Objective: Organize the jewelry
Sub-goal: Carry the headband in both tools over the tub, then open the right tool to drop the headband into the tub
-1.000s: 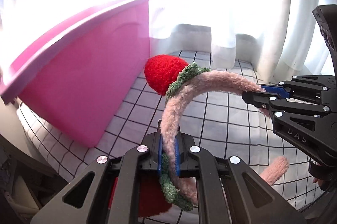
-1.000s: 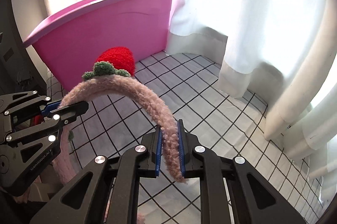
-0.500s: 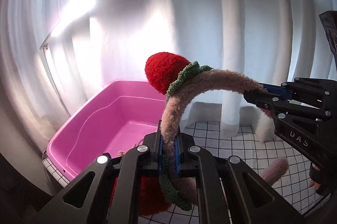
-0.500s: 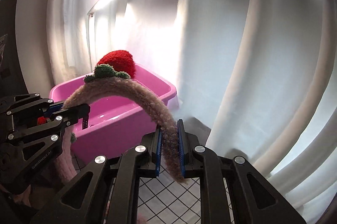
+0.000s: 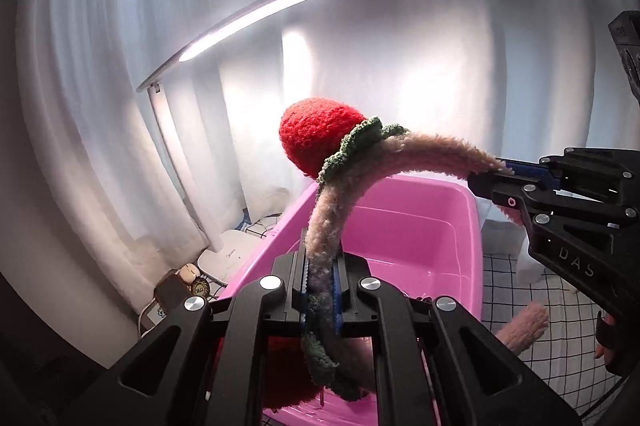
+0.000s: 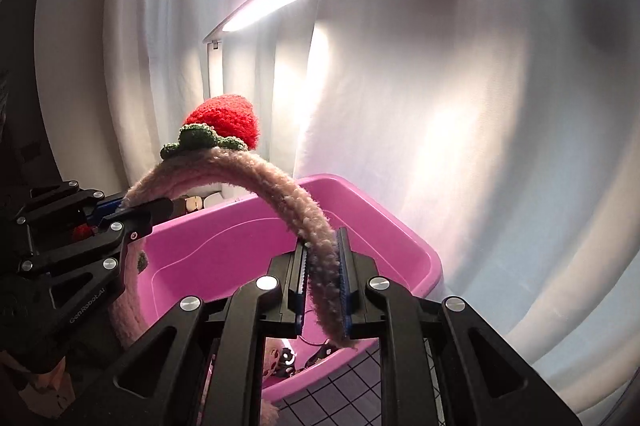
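Item: fuzzy pink headband [image 5: 432,154] with a red strawberry pom [image 5: 316,138], carried above the pink tub [image 5: 472,226].

Left: our left gripper [image 5: 322,290] pinches one arm of the band.

Right: our right gripper [image 6: 324,278] is pressed together on the other arm.

Step, as we judge it: transport to the tub, release not yet made. Next we must lower the band past the near rim, then spread both tools.

Clearance: the desk lamp [image 5: 256,22] stands far left; the curtain [image 6: 480,146] hangs just behind; the tub is mostly open inside.
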Available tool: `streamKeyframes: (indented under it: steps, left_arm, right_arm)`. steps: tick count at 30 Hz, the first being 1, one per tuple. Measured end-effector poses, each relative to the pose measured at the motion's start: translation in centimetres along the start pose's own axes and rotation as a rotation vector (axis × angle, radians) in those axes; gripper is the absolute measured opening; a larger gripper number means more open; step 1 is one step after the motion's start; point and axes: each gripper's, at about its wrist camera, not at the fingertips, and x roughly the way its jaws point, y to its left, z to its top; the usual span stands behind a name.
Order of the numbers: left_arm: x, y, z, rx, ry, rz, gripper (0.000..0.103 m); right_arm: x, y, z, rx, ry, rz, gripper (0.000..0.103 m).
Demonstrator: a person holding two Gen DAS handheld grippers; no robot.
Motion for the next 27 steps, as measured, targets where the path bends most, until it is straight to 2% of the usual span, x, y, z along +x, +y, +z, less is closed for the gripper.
streamKeyframes:
  steps: [6,12,14,15,16,17,18,19,21,27]
  left_arm:
    - [4.8,2.9,-2.0,-0.066,0.116,0.002,0.009]
    - [8.2,4.2,-3.4,-0.113,0.207,0.001,0.012]
    - [9.1,4.6,-3.7,-0.132,0.236,-0.007,0.019]
    - [9.5,4.7,-3.9,-0.134,0.254,-0.01,0.023]
    - [9.8,4.7,-4.1,-0.134,0.272,0.002,0.039]
    - [10.0,4.9,-4.3,-0.134,0.283,0.024,0.075]
    - [9.8,5.1,-4.4,-0.142,0.269,0.05,0.09]
    - [9.2,5.4,-4.4,-0.152,0.236,0.075,0.095]
    - [8.7,5.6,-4.3,-0.148,0.21,0.094,0.095]
    - [8.9,5.8,-4.5,-0.168,0.258,0.08,0.095]
  right_arm:
    - [5.7,2.2,0.1,0.009,0.095,0.019,0.013]
    - [9.8,3.3,0.3,-0.001,0.173,0.004,0.015]
    - [10.6,3.4,0.5,0.005,0.2,-0.005,0.027]
    - [10.8,3.3,0.6,0.009,0.208,-0.015,0.043]
    - [10.8,3.3,0.6,0.01,0.204,-0.03,0.059]
    - [10.6,3.4,0.6,0.01,0.2,-0.035,0.063]
    - [10.5,3.5,0.5,0.006,0.199,-0.038,0.064]
    - [10.3,3.7,0.3,-0.001,0.196,-0.054,0.064]
    - [10.0,3.8,0.3,-0.007,0.182,-0.079,0.065]
    - [8.9,3.0,0.4,0.034,0.153,-0.109,0.065]
